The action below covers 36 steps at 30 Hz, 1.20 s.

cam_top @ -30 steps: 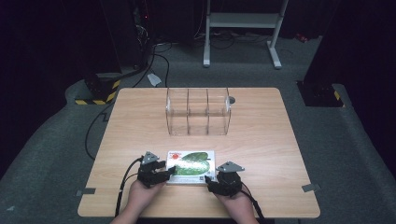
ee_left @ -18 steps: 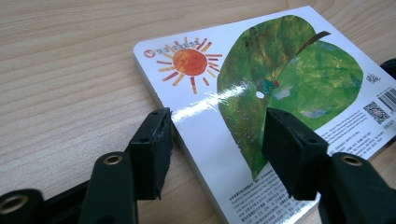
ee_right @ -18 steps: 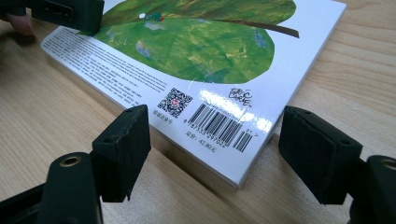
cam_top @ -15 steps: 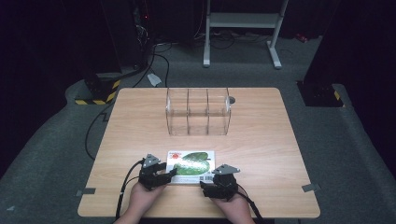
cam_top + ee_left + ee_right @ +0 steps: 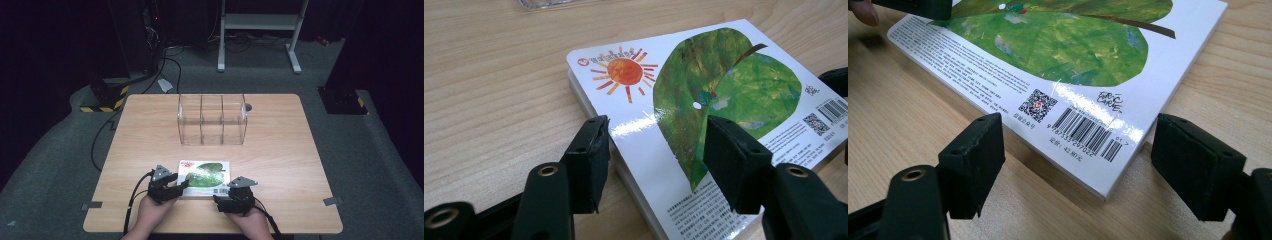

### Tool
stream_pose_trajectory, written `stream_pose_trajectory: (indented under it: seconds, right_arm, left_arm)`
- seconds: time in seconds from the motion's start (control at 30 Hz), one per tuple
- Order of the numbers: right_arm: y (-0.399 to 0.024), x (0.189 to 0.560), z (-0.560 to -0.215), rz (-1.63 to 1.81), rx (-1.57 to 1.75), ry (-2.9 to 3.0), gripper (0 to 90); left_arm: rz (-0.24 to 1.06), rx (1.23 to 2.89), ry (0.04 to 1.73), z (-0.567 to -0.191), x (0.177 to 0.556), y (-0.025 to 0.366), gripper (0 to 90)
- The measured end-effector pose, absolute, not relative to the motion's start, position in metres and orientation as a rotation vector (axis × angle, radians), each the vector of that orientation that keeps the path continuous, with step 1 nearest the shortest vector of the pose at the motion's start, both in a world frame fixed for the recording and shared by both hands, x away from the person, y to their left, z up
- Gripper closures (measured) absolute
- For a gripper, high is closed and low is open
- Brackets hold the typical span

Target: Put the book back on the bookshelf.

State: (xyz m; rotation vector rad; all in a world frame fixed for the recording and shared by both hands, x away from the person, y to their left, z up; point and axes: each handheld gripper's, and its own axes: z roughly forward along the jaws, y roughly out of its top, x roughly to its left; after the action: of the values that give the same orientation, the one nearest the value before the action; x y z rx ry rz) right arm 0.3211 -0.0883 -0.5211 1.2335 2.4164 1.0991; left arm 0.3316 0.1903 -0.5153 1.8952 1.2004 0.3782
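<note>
A picture book (image 5: 205, 175) lies flat near the table's front edge, back cover up, with a green leaf, an orange sun and a barcode. My left gripper (image 5: 172, 186) sits at its near left corner. In the left gripper view (image 5: 656, 160) one jaw stands beside the book's (image 5: 704, 100) edge and the other over the cover; they have just closed a little without pinching it. My right gripper (image 5: 231, 197) is at the near right corner. Its jaws (image 5: 1078, 160) have just been opening and straddle the barcode corner of the book (image 5: 1058, 50) without touching.
A clear plastic box (image 5: 212, 120) with three compartments stands at the back middle of the wooden table (image 5: 300, 165). A small grey disc (image 5: 248, 106) lies beside its right end. Cables trail off the table's left side, and a white stand (image 5: 260, 22) is on the floor behind.
</note>
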Motion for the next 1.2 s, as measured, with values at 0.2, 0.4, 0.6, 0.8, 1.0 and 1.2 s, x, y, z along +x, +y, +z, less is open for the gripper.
stream_pose_trajectory:
  seconds: [0.2, 0.4, 0.6, 0.8, 1.0, 1.2]
  right_arm:
    - [-0.089, 0.320, -0.521, 1.108, 1.240, 2.420, 20.1]
    - [-0.088, 0.320, -0.521, 1.107, 1.233, 2.424, 18.5]
    - [-0.088, 0.319, -0.522, 1.104, 1.230, 2.426, 18.1]
    - [-0.087, 0.319, -0.522, 1.096, 1.222, 2.421, 18.1]
    - [-0.087, 0.318, -0.522, 1.091, 1.213, 2.414, 18.3]
    - [-0.087, 0.318, -0.522, 1.087, 1.212, 2.411, 19.0]
  left_arm:
    - [0.400, 1.893, 1.179, -0.512, 0.329, 0.190, 43.9]
    - [0.424, 1.876, 1.150, -0.505, 0.326, 0.191, 44.4]
    - [0.456, 1.855, 1.118, -0.499, 0.321, 0.190, 45.2]
    - [0.474, 1.846, 1.087, -0.492, 0.318, 0.190, 45.5]
    - [0.482, 1.837, 1.066, -0.487, 0.317, 0.190, 46.3]
    - [0.493, 1.815, 1.039, -0.482, 0.313, 0.189, 46.6]
